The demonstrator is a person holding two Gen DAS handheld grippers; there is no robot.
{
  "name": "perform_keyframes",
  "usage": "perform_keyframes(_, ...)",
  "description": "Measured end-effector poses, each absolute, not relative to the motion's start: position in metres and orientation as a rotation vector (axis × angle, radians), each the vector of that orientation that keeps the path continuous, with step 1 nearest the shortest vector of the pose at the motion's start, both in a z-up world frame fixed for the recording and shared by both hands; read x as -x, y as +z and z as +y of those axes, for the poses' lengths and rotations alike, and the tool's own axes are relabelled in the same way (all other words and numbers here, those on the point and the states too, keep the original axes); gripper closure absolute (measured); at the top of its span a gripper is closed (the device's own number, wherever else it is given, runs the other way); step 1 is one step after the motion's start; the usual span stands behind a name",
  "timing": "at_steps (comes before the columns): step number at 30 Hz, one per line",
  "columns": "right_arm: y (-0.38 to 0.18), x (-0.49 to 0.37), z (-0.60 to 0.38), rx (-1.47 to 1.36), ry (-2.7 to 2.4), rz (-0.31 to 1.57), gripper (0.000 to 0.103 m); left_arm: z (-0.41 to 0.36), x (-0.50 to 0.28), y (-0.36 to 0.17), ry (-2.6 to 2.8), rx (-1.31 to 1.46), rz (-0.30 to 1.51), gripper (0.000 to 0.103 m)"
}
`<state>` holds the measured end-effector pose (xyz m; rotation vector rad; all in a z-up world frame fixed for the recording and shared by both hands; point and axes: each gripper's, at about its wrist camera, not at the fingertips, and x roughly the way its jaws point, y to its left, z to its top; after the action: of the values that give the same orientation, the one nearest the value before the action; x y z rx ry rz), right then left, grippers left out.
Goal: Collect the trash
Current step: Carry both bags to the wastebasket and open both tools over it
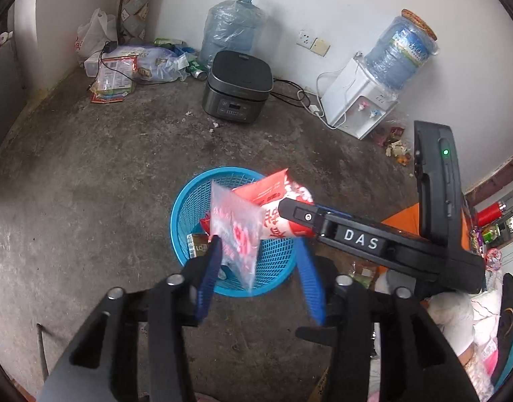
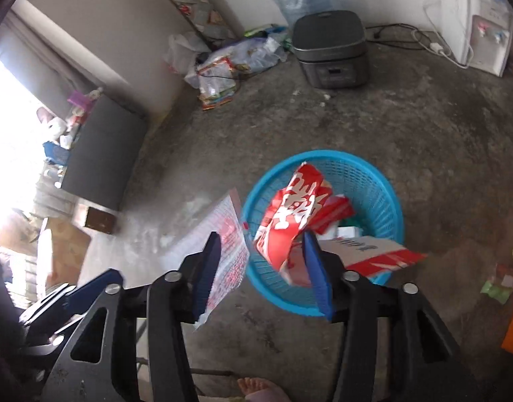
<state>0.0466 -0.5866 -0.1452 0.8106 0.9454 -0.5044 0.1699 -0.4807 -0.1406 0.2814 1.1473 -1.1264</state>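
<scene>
Jaws on both grippers stand spread, pinching nothing: your left gripper (image 1: 260, 268) has a clear printed bag (image 1: 236, 231) loose by one finger, your right gripper (image 2: 263, 264) a red wrapper (image 2: 290, 214), both above the blue basket (image 2: 384, 194). Hold over its mouth until both drop inside.

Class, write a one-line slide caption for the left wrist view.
Open left gripper above the blue basket, a clear red-printed wrapper dropping between its fingers.
</scene>
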Motion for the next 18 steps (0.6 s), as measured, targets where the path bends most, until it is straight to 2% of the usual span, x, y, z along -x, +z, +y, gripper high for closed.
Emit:
perform_keyframes(3,-0.156,-0.032,-0.587,-0.837,-0.554,0.938,0.053,-0.482,-0.172,-0.146,-1.133,-0.259,1.173,0.056)
perform_keyframes(8,-0.143,-0.019,-0.584,-0.85,-0.597,0.882,0.053,-0.47,-0.169,-0.125,-1.155,-0.243,1.136,0.055)
perform_keyframes(13,-0.105,-0.025,-0.564,-0.762,-0.586,0.786,0.051,-0.438,-0.163,-0.073,-1.159,-0.215,1.035,0.049)
perform_keyframes(18,-0.058,-0.025,-0.526,-0.658,-0.531,0.674,0.041,-0.376,-0.156,-0.009,-1.133,-0.17,0.88,0.042)
